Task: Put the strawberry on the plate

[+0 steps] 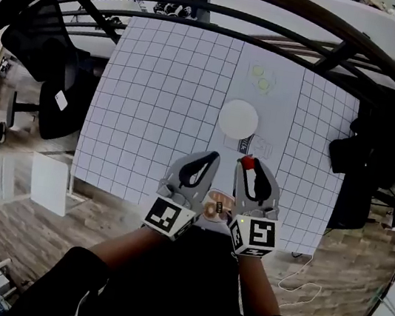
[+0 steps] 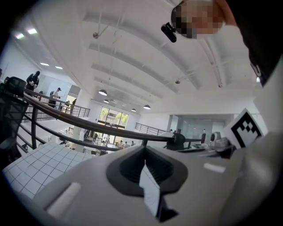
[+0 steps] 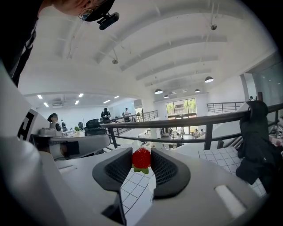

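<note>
- While the right claw [image 3: 142, 153] pinched the strawberry [image 3: 141, 158], a soft squeeze was best.
- It needed to get low over the plate [image 1: 238, 119].
- Left claw [image 2: 144, 160] looked pressed together.

Glossy strawberry [image 3: 141, 158], matt, seemingly plastic plate [image 1: 238, 118].

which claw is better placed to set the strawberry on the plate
Right. The right claw grips the strawberry between its pads, and the white plate lies just ahead of it. The left claw is shut and empty.
</note>
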`<state>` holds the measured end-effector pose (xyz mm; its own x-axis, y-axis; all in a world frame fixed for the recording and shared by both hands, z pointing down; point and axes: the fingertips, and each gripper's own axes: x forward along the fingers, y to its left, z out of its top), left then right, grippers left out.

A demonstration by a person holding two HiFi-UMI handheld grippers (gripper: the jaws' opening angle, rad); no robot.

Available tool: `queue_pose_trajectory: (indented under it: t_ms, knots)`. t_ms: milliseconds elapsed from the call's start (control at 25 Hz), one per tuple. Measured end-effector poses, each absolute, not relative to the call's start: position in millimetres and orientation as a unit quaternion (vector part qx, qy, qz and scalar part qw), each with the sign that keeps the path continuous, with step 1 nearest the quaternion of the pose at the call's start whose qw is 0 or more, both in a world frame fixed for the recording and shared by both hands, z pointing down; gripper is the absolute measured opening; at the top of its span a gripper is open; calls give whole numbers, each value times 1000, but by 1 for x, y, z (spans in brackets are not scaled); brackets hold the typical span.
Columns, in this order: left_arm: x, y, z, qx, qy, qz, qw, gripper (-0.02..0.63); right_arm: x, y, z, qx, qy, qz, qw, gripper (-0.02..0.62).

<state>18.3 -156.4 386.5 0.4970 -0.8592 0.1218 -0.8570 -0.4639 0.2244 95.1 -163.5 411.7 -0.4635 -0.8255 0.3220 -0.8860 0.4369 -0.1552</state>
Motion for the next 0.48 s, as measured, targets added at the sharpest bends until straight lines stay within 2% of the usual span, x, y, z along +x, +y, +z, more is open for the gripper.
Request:
queue_pose_trajectory:
  t_ms: [480]
  knots:
    - [23, -182, 419, 835, -526, 16, 160, 8, 101, -222, 466, 487, -849, 125, 165, 129]
